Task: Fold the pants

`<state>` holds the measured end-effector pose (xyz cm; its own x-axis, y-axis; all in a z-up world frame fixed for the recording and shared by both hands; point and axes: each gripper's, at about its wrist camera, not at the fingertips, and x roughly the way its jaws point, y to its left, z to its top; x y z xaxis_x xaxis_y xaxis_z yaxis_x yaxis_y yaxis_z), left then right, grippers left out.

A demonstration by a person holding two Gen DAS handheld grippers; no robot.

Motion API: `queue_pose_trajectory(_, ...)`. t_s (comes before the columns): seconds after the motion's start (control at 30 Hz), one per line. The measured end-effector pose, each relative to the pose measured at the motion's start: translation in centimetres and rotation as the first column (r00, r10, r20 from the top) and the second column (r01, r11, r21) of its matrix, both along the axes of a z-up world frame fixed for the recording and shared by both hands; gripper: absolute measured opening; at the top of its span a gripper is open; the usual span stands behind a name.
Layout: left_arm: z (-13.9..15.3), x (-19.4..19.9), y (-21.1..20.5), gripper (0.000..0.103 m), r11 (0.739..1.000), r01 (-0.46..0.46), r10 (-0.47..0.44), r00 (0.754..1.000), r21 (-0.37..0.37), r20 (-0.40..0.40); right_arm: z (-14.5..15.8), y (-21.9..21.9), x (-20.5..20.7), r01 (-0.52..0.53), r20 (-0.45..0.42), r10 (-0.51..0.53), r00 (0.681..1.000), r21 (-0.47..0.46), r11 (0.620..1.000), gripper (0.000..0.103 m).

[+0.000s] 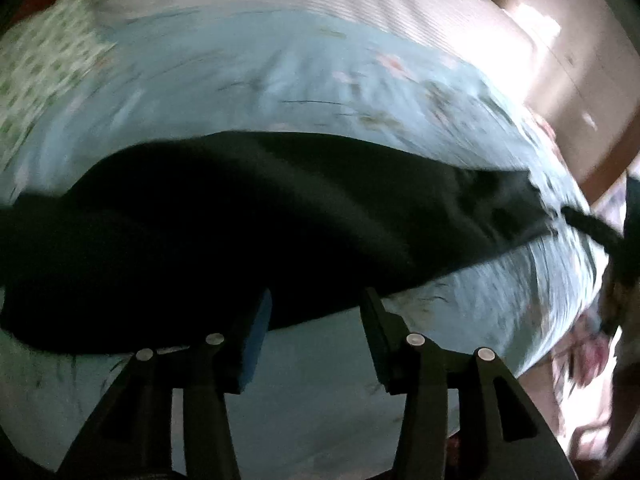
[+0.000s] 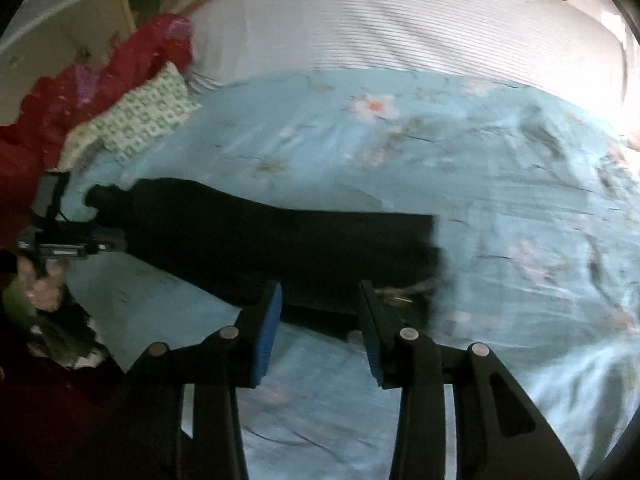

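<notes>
Left gripper (image 1: 316,312) is spread, nothing between its pads, hanging over the near edge of the pants (image 1: 248,216). Right gripper (image 2: 320,300) is spread too, also empty, above the other end. The dark pants lie stretched flat on the blue floral bed (image 2: 500,168), striped pillow (image 2: 400,20) beyond.

You will find no text, label, brand, number or sign that can be read in either wrist view; both pictures are smeared by motion blur. The bedsheet (image 2: 400,152) carries only a printed flower pattern, no lettering; the green-and-white patterned cloth (image 2: 140,116) shows small repeated motifs, not words. The left tool (image 2: 74,242), seen from the right wrist, bears a pale strip that may be a label; it is too small and blurred for you to read.
</notes>
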<state>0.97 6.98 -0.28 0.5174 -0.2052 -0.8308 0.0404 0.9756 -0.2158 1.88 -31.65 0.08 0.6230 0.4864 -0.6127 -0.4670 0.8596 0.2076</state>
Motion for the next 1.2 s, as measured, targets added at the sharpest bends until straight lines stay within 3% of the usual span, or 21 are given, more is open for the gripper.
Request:
queue_pose_trajectory(0.07,0.0,-0.4,1.9,0.054,0.998,-0.059,0.059,0.998,-0.013,-0.007,-0.1,2.1,0.1,-0.039,0.002,0.039,0.999,0.017,0.999,0.040)
queue_pose_trajectory(0.13,0.1,-0.9,4.2,0.070,0.993,-0.120,0.119,0.993,-0.013,-0.021,-0.4,4.5,0.4,-0.083,-0.002,0.083,0.997,0.036,0.996,0.040)
queue_pose_trajectory(0.3,0.6,-2.0,9.3,0.080,0.965,-0.251,0.249,0.968,-0.074,-0.039,-1.6,10.5,0.8,-0.174,-0.027,0.176,0.984,0.068,0.982,0.040)
queue_pose_trajectory(0.5,0.0,-1.7,13.5,0.082,0.913,-0.370,0.356,0.928,-0.173,-0.108,-1.9,16.7,0.8,-0.266,-0.024,0.268,0.963,0.071,0.961,0.041)
queue_pose_trajectory(0.63,-1.0,-0.5,14.4,0.082,0.881,-0.428,0.400,0.902,-0.204,-0.163,-1.5,20.7,0.4,-0.324,0.011,0.324,0.946,0.004,0.946,0.043)
queue_pose_trajectory(0.9,-2.0,2.4,14.7,0.083,0.852,-0.490,0.458,0.868,-0.186,-0.191,-1.6,27.0,1.1,-0.432,0.032,0.435,0.900,-0.071,0.899,0.050)
queue_pose_trajectory(0.97,-2.3,2.7,15.2,0.079,0.846,-0.505,0.473,0.859,-0.171,-0.196,-1.7,28.8,1.5,-0.457,0.042,0.462,0.886,-0.093,0.885,0.051)
queue_pose_trajectory(1.07,-2.4,2.6,15.8,0.059,0.842,-0.511,0.481,0.855,-0.169,-0.192,-2.1,31.5,2.0,-0.483,0.067,0.498,0.865,-0.162,0.860,0.052)
queue_pose_trajectory(1.13,-2.4,2.5,16.4,0.029,0.839,-0.518,0.488,0.851,-0.164,-0.194,-2.6,33.4,2.4,-0.508,0.082,0.533,0.842,-0.210,0.835,0.052)
queue_pose_trajectory(1.2,-2.4,2.2,17.2,0.016,0.830,-0.522,0.488,0.850,-0.195,-0.197,-3.1,34.8,2.8,-0.528,0.083,0.559,0.825,-0.240,0.815,0.053)
